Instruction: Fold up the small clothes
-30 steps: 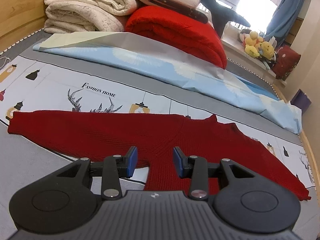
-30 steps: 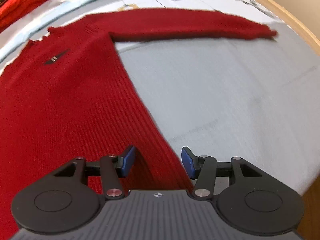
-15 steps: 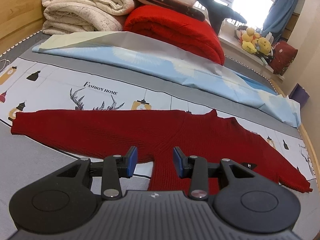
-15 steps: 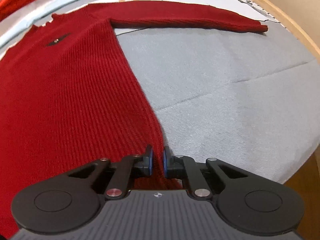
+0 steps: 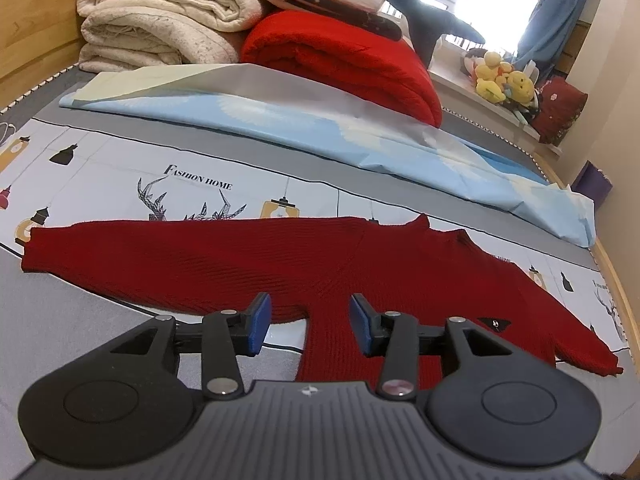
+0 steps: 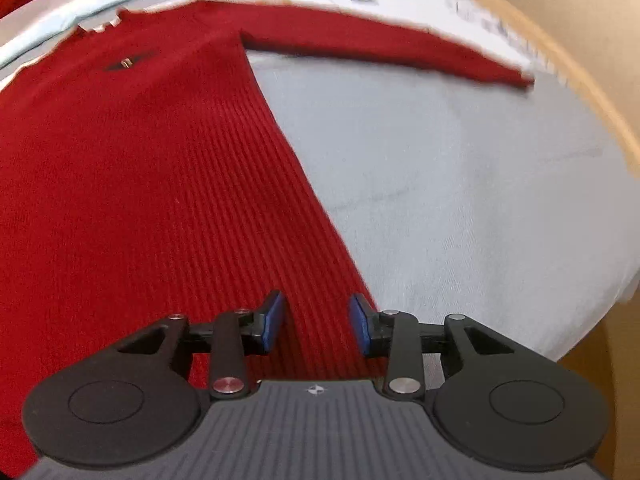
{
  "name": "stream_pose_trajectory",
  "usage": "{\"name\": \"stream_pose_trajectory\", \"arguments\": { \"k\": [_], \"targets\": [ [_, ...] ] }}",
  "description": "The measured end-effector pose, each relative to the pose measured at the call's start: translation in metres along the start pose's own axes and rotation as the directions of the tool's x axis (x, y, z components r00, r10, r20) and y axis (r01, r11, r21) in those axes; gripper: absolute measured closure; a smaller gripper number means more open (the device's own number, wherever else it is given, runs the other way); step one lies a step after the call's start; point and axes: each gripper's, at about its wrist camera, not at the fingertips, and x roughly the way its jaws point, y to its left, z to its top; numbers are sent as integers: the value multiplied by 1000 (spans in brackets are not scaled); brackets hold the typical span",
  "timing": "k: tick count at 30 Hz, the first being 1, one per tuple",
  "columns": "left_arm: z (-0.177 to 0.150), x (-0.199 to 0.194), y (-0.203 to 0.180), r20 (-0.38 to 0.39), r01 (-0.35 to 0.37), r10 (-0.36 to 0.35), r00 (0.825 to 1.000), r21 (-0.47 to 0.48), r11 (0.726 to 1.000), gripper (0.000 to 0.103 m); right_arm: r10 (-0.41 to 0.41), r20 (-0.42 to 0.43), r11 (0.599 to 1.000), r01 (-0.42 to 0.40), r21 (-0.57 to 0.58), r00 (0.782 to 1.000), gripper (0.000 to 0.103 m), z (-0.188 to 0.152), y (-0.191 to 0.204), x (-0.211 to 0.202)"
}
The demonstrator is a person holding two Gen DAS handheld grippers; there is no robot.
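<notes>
A dark red ribbed knit sweater [image 5: 400, 268] lies flat, front up, on a grey and white printed bed sheet [image 5: 120, 168], both sleeves stretched straight out to the sides. In the left wrist view one sleeve runs leftward to a cuff that ends just at the boundary between the printed panel and the plain grey cloth; the other cuff reaches close to the curved wooden bed frame [image 5: 616, 292] on the right. Beyond the collar a band of bare sheet stays clear up to a folded pale blue quilt [image 5: 320, 128], behind which sit a rolled bright red blanket [image 5: 352, 56] and a stack of cream blankets [image 5: 160, 24]. In the right wrist view, blurred toward the top, a broad stretch of plain grey sheet lies open to the right of the sweater's side seam, up to the bed's rim.

The left gripper [image 5: 310, 322] hangs over the underarm corner where sleeve meets body; its blue-padded jaws are partly apart and opening, with the fabric edge seen between them but neither pad pressing on it. The right gripper [image 6: 316, 326] straddles the sweater's right side edge near the hem, its jaws also opening, the ribbed cloth in the gap and not pinched.
</notes>
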Motion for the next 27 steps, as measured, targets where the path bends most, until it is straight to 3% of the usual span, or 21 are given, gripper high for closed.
{"name": "stream_pose_trajectory", "arguments": {
  "k": [4,8,14,22,25,26,27],
  "targets": [
    [2,4,-3,-3,-11,11,1000,2,1000,53,62,137,997,-55,-50,989,63,29,29,-30],
    [2,11,-10,-11,-17,18,1000,12,1000,52,145,238,988,-129,-81,960,59,59,64,-50],
    [-1,24,-25,-14,-39,40,999,33,999,52,300,320,951,-256,-174,899,53,103,115,-70],
    [0,46,-45,-2,-102,103,995,82,991,52,387,402,921,-328,-210,830,47,151,158,-71],
    [-3,54,-55,15,-135,134,991,135,982,52,401,388,915,-341,-215,830,46,150,169,-43],
    [-4,58,-58,18,-143,142,990,149,978,53,405,366,913,-348,-215,838,46,148,177,-35],
    [-5,60,-61,21,-149,147,989,158,976,54,396,318,915,-342,-215,861,47,145,188,-29]
  ]
}}
